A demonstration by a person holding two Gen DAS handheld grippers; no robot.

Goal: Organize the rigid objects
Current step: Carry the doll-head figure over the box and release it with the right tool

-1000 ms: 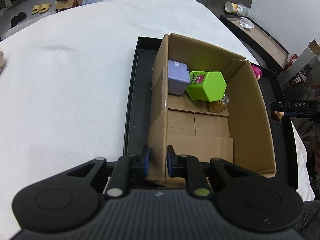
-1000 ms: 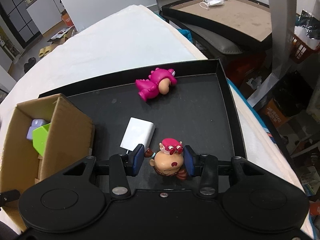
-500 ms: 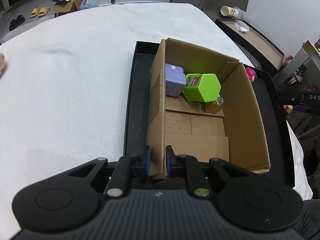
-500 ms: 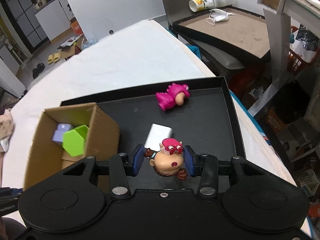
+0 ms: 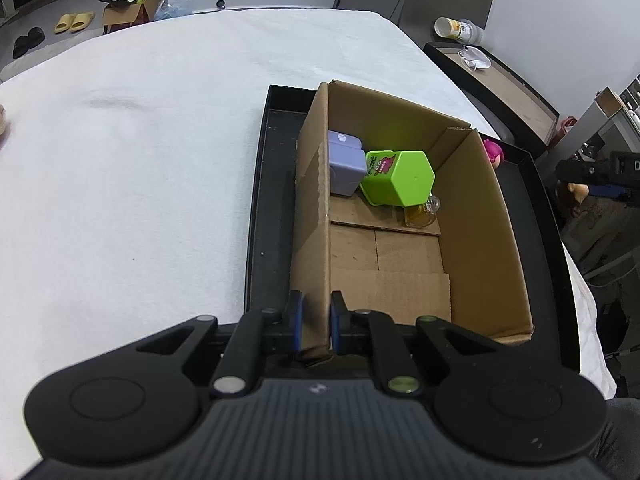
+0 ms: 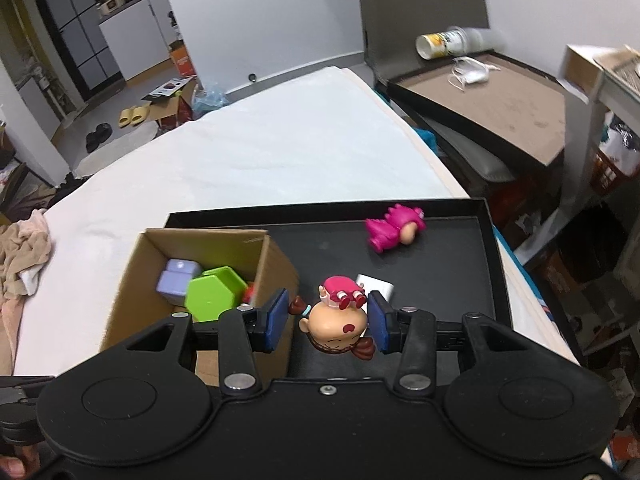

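We see our left gripper (image 5: 316, 326) with its jaws clamped on the near end of the left wall of the cardboard box (image 5: 480, 216), the wall pinched between the two blue pads. The box stands open at the top on the left part of a black tray (image 5: 256, 216), which lies on a white-covered table (image 5: 120, 180). Inside the box, at its far end, a lilac block (image 5: 344, 164) leans against the left wall, a green hexagonal container (image 5: 400, 178) lies on its side just right of it and touching it, and a small amber bottle (image 5: 422, 212) sits partly tucked under the green one. Our right gripper (image 6: 328, 320) is raised above the tray, just right of the box's right wall, and its jaws hold a small doll head (image 6: 340, 324) with a pink cap; the doll sits between the two blue pads, though a narrow gap shows on the left side, so the hold looks loose there. On the tray floor beyond the doll lies a white rectangular block (image 6: 378, 285), partly hidden, and farther off, near the tray's far right corner, a pink dinosaur toy (image 6: 394, 227) lies on its side. In the left wrist view only the dinosaur's head peeks over the box's right wall.
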